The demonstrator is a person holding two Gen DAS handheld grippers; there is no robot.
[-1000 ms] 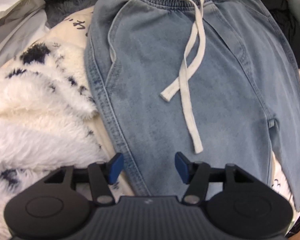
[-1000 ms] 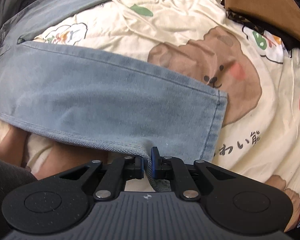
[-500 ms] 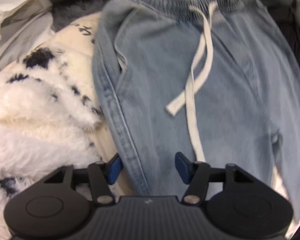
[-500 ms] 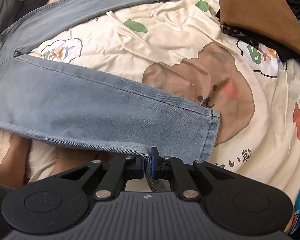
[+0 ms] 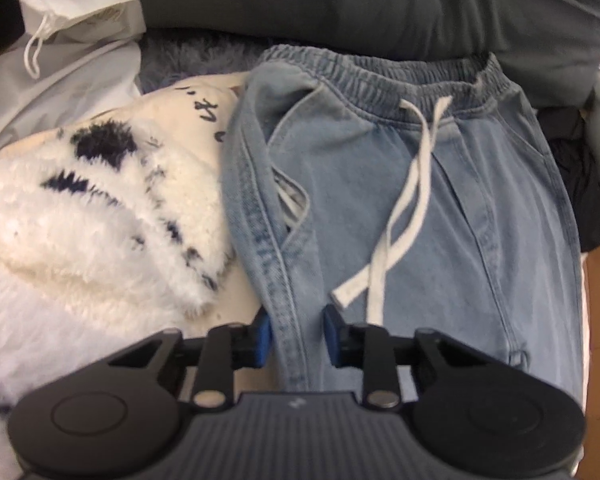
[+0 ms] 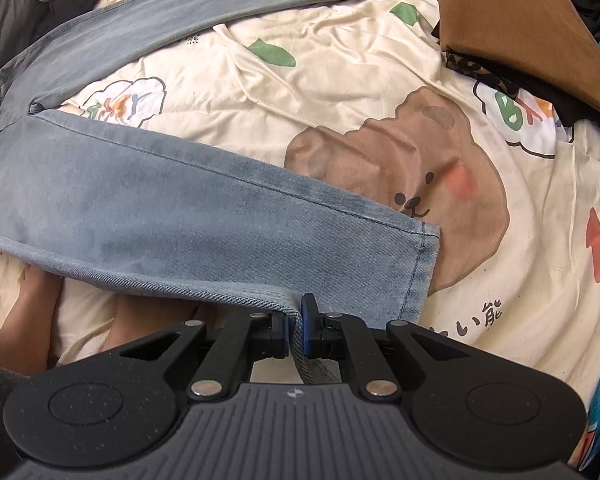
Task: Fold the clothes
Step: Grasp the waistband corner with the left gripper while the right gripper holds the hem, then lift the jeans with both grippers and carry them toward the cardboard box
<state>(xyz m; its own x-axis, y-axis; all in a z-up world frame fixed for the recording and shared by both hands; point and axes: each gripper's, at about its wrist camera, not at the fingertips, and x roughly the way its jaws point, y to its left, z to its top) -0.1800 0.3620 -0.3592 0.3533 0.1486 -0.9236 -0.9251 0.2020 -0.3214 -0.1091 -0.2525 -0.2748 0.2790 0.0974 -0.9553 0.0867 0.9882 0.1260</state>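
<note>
Two hand-held grippers at a pair of light-blue jeans (image 5: pixel 440 216) spread on a cartoon-print bedsheet (image 6: pixel 340 92).
The side seam is straddled by the left hand-held gripper (image 5: pixel 294 338), whose jaws have just been closing, pads apparently not yet pressing; a leg's edge near the hem is clamped by the right hand-held gripper (image 6: pixel 295 330).

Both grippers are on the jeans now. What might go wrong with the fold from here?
1. The left gripper has been closing its jaws around the jeans side seam, but the pads look not yet pressed on it; a lift now might slip.
2. The drawstring lies loose near those jaws and may get pinched too.
3. The right gripper holds only the leg's thin edge, so it may pull free.
</note>
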